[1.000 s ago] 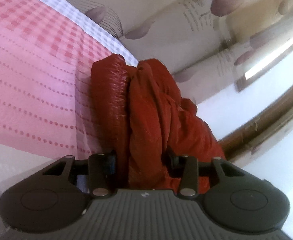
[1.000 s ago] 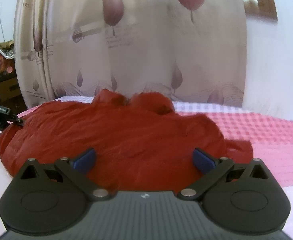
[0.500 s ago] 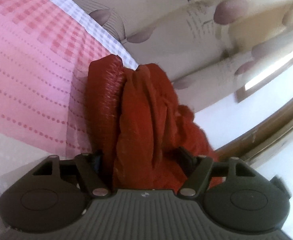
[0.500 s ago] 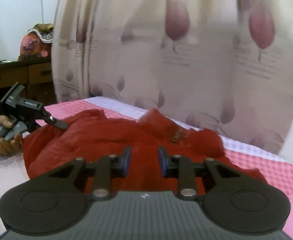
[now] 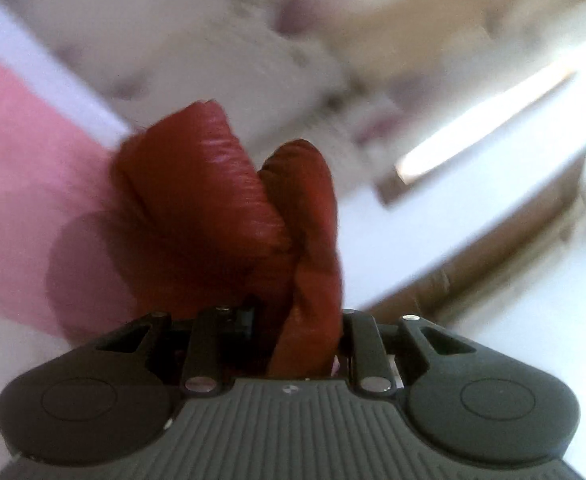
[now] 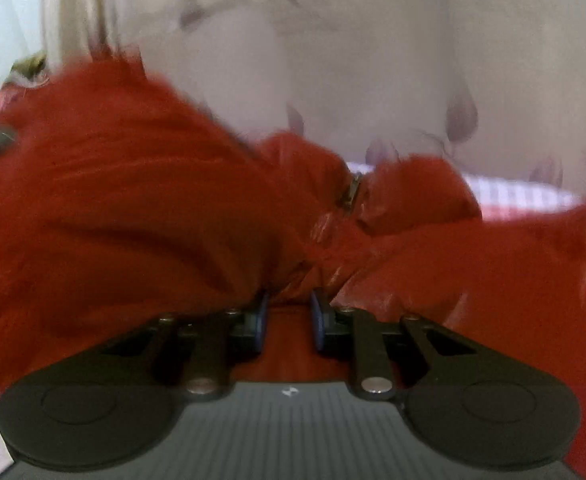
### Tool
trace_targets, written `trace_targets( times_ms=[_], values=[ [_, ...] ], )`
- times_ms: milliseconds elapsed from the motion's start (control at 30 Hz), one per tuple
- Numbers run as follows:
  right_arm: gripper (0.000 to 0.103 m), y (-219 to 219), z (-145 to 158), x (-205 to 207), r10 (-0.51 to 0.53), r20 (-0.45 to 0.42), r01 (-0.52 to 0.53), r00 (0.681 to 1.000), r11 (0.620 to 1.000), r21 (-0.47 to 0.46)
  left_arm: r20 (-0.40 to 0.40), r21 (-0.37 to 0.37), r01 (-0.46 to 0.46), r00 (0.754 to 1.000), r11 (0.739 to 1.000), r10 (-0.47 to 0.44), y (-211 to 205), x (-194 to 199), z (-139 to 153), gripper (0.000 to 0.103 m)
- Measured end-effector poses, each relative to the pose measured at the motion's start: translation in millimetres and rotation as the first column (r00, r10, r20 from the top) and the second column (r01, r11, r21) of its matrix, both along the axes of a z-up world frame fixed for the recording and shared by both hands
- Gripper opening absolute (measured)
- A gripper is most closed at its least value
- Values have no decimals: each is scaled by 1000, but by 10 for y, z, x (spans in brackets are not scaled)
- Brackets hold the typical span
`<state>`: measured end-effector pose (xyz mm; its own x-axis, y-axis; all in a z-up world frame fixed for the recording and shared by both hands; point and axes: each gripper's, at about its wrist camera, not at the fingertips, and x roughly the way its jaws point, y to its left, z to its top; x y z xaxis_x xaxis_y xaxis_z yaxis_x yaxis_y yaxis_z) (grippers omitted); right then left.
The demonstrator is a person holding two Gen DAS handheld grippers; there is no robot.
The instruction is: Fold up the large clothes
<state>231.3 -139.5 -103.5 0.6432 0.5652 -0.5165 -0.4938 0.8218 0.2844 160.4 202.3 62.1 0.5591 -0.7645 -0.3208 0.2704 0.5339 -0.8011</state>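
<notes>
Behind the bed [image 5: 25,184], a pale curtain [image 6: 333,60] printed with mauve leaves fills the background; the bedspread is pink check with a white far border. Both views are motion-blurred.

Left gripper [image 5: 297,320]: the jaws have just been closing and are clenched on a bunched fold of the red garment [image 5: 197,208]. The fold rises from between the jaws and stands clear of the bed, its shadow falling on the pink cloth at the near left.

Right gripper [image 6: 289,316]: the jaws have just been closing and stand nearly together, with blue pads [image 6: 260,328] pinching a ridge of the same garment [image 6: 133,216]. Cloth spreads left and right of the jaws and covers most of the bed. A metal zip end [image 6: 351,190] shows on a far fold, near the white border.
</notes>
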Motion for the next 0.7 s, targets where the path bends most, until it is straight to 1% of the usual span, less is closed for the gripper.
trace_targets(
  times_ms=[67, 100, 167, 200, 233, 267, 300, 333, 433, 467, 533, 567, 600, 633, 667, 700],
  values=[
    [21, -146, -59, 60, -21, -60, 28, 998, 994, 102, -1, 9, 51, 999, 999, -51, -447, 63, 65, 26],
    [21, -238, -103, 85, -33, -94, 48, 995, 986, 162, 6, 13, 77, 997, 997, -77, -683, 111, 61, 27],
    [20, -391, -186, 121, -43, -148, 80, 988, 963, 256, 21, 22, 108, 994, 994, -108, -1133, 187, -37, 29],
    [19, -477, -232, 144, -45, -184, 101, 982, 947, 306, 32, 40, 122, 992, 992, -124, -1359, 216, -107, 31],
    [19, -537, -261, 164, -36, -211, 108, 977, 934, 341, 59, 63, 129, 989, 990, -133, -1518, 236, -166, 31],
    [19, -633, -306, 198, -13, -244, 111, 970, 914, 391, 87, 67, 130, 987, 989, -135, -1640, 249, -227, 31],
    [16, -707, -332, 217, -10, -266, 124, 964, 901, 416, 93, 49, 122, 988, 991, -126, -1705, 276, -287, 31],
    [16, -764, -338, 231, -10, -286, 136, 958, 895, 425, 98, 44, 110, 989, 993, -114, -1740, 300, -314, 31],
    [16, -879, -249, 216, -22, -322, 155, 947, 905, 396, 108, 50, 66, 992, 997, -71, -1725, 297, -300, 32],
    [16, -935, -208, 169, -31, -326, 165, 945, 905, 393, 116, 64, 59, 991, 996, -66, -1722, 288, -279, 32],
    [18, -1079, -110, 2, -45, -297, 163, 954, 908, 385, 121, 84, 49, 991, 995, -59, -1706, 248, -260, 32],
    [25, -1168, -61, -109, -57, -278, 163, 959, 912, 377, 120, 89, 47, 991, 995, -58, -1702, 216, -255, 32],
    [32, -1289, 9, -274, -71, -240, 159, 968, 916, 368, 124, 93, 48, 991, 995, -59, -1703, 197, -252, 32],
    [38, -1404, 78, -436, -83, -187, 147, 979, 921, 361, 132, 97, 48, 989, 994, -61, -1712, 168, -246, 32],
    [48, -1515, 135, -584, -98, -131, 138, 987, 925, 354, 142, 109, 49, 988, 993, -65, -1741, 143, -234, 32],
    [64, -1681, 197, -777, -138, -48, 146, 989, 930, 336, 155, 127, 54, 985, 990, -73, -1790, 120, -218, 32]
  ],
)
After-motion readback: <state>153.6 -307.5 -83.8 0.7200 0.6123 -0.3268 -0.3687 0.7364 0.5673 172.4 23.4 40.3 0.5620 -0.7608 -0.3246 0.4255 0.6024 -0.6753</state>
